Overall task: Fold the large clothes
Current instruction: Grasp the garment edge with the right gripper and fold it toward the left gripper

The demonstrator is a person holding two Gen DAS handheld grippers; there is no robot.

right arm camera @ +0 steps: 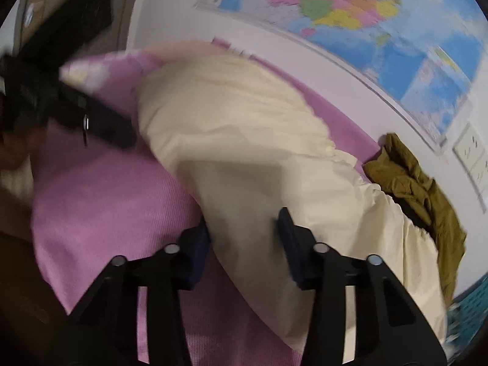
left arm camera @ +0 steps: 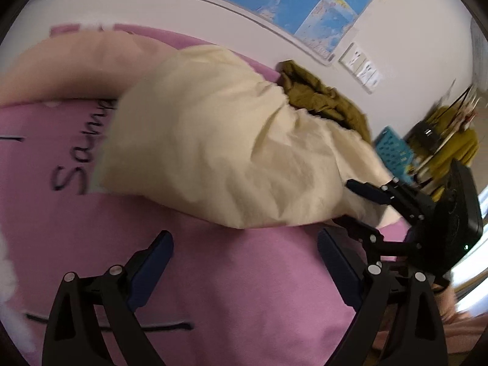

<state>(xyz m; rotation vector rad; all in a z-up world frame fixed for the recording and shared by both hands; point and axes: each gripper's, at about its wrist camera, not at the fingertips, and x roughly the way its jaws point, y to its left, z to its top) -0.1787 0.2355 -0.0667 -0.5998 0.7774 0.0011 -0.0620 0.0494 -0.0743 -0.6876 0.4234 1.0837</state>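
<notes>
On a pink cover (left arm camera: 244, 274) lies the cream garment (left arm camera: 219, 158), rumpled and bunched, stretching from the middle toward the right edge. Dark lettering on the cover is partly buried under the cloth, so only "Sam" reads. Behind the garment an olive cloth (left arm camera: 323, 97) sits crumpled by the wall, its lower part hidden by the cream folds.

The left gripper (left arm camera: 245, 248) hovers over bare pink cover with its jaws spread wide and nothing between them. The right gripper (right arm camera: 244, 228) has its jaws partly apart with the garment's near edge lying between them; from the left wrist view one finger rests on top of the cloth, but blur keeps me from telling whether the pads actually pinch it.

Both views are smeared. A wall map (right arm camera: 381, 30) is cut off at the top, and a blue crate (left arm camera: 393, 155) peeks out past the garment's end.
</notes>
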